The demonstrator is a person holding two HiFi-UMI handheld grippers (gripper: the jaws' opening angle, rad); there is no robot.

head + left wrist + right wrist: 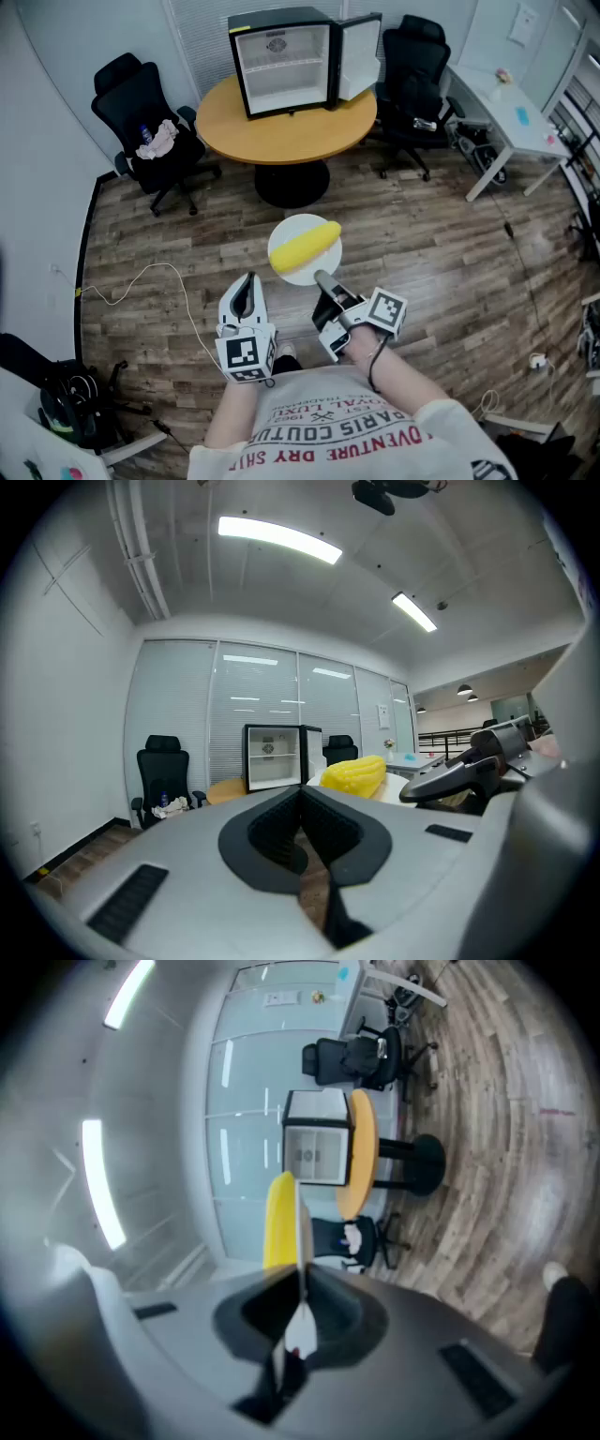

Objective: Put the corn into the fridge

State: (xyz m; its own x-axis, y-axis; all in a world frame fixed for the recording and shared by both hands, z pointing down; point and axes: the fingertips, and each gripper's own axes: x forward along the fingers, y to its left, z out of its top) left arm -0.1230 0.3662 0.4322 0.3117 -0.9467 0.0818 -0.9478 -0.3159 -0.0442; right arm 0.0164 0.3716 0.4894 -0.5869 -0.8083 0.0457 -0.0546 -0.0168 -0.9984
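Observation:
A yellow corn cob (307, 246) lies on a white plate (297, 225) held in the air above the wooden floor. My right gripper (322, 277) is shut on the plate's near rim. The right gripper view shows the plate edge-on (302, 1227) between the jaws, with the corn (279, 1222) on its left side. My left gripper (248, 278) hangs shut and holds nothing, just left of the plate. From the left gripper (301, 792) the corn (354, 775) shows ahead to the right. The black fridge (286, 66) stands on the round table (291, 131), its door (360, 54) swung open to the right.
Black office chairs stand left (145, 127) and right (412, 70) of the table. A white desk (506, 108) is at the far right. A cable (141, 281) trails on the floor at the left, near bags (56, 403).

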